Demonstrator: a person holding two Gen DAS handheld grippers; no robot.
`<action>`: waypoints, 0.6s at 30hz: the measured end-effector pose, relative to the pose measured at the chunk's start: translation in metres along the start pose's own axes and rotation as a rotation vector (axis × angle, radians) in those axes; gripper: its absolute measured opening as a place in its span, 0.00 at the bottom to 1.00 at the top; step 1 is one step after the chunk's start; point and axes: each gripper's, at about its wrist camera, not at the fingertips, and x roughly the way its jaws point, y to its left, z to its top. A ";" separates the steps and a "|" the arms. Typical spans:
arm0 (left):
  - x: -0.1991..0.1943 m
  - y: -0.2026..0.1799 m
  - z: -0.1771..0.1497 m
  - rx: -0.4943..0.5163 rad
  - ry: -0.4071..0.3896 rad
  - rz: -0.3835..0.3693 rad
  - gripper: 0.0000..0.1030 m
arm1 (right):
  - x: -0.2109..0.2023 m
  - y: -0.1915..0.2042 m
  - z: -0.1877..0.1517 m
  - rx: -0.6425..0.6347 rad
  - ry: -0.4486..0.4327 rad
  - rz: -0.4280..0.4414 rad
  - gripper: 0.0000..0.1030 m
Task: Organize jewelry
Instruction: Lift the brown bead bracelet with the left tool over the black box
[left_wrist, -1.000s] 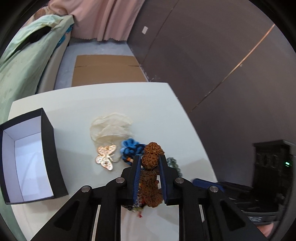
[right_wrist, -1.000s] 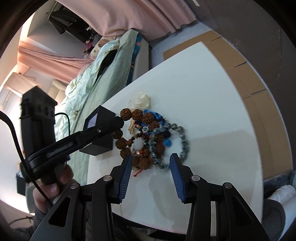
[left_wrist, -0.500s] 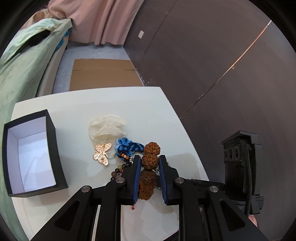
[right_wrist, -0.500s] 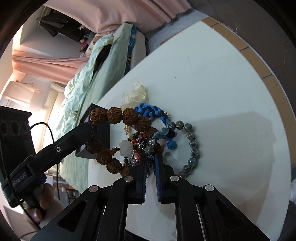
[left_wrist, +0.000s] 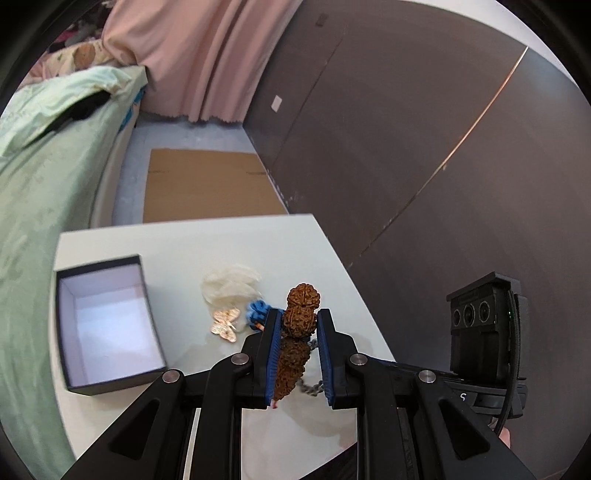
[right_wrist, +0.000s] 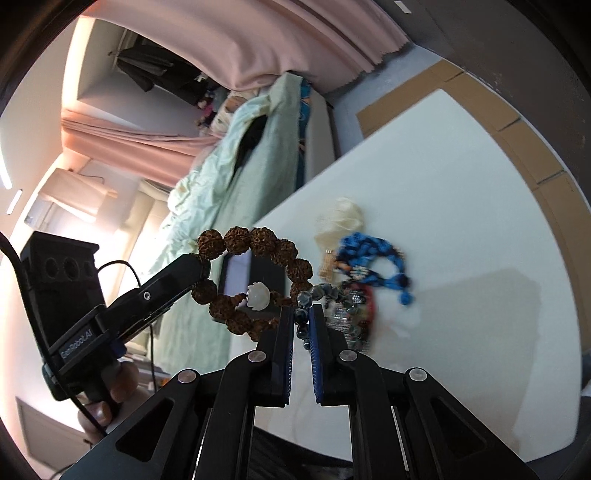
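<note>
My left gripper (left_wrist: 297, 323) is shut on a brown bead bracelet (left_wrist: 300, 314) of knobbly seeds and holds it above the white table (left_wrist: 184, 243). In the right wrist view the bracelet (right_wrist: 255, 236) hangs as a ring from the left gripper (right_wrist: 201, 267), with a white bead (right_wrist: 257, 295) low on it. My right gripper (right_wrist: 302, 317) is shut on a grey bead bracelet (right_wrist: 319, 291), which trails into a blurred tangle of small jewelry (right_wrist: 354, 317). A blue braided cord (right_wrist: 369, 251) lies just beyond. The cord (left_wrist: 256, 309) also shows left of my left fingers.
An open black box (left_wrist: 146, 291) with a white inside stands at the table's left. A pinkish butterfly ornament (left_wrist: 225, 321) and a sheer white pouch (left_wrist: 231, 284) lie between box and cord. A bed with green bedding (left_wrist: 44, 192) borders the table; cardboard (left_wrist: 207, 188) lies on the floor.
The right gripper went from open to shut on the grey beads and lifted them slightly. The left gripper rose with the brown bracelet, which now hangs clear of the table.
</note>
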 end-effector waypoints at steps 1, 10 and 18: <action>-0.006 0.002 0.001 0.000 -0.011 0.006 0.20 | 0.001 0.006 0.000 -0.007 -0.004 0.008 0.10; -0.058 0.033 0.009 -0.011 -0.115 0.075 0.20 | 0.027 0.058 0.008 -0.064 -0.003 0.072 0.10; -0.094 0.077 0.009 -0.059 -0.179 0.148 0.20 | 0.069 0.094 0.013 -0.082 0.025 0.117 0.10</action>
